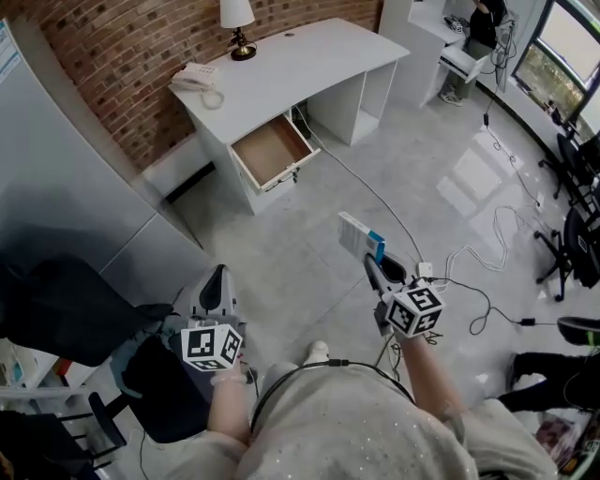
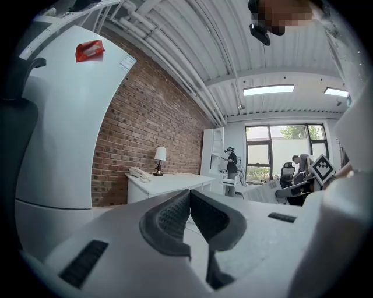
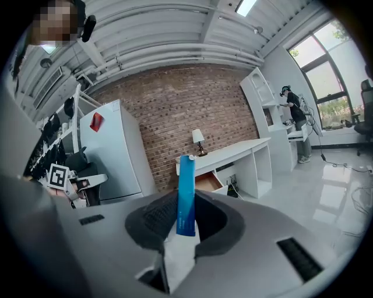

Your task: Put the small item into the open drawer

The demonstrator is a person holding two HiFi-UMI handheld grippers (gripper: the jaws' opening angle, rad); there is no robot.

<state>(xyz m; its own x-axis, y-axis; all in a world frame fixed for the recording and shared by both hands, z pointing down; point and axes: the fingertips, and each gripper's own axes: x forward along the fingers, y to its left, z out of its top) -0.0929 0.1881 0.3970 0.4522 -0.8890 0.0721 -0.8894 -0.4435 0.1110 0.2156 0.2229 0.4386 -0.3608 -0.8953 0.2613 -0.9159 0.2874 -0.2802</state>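
Jaws on my right gripper (image 1: 377,264) squeeze the small box (image 1: 361,236) tight so it won't fall while I carry it. My left gripper (image 1: 217,283) is closed on nothing and kept low, out of the way. The open drawer (image 1: 274,150) is far ahead, sticking out of the white desk (image 1: 309,61).

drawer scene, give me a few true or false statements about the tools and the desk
1. The right tool grips a small blue and white box. True.
2. The drawer is shut. False: it stands pulled open.
3. The left tool holds the phone. False: its jaws are together on nothing, and the phone lies on the desk.
4. A lamp stands on the desk. True.
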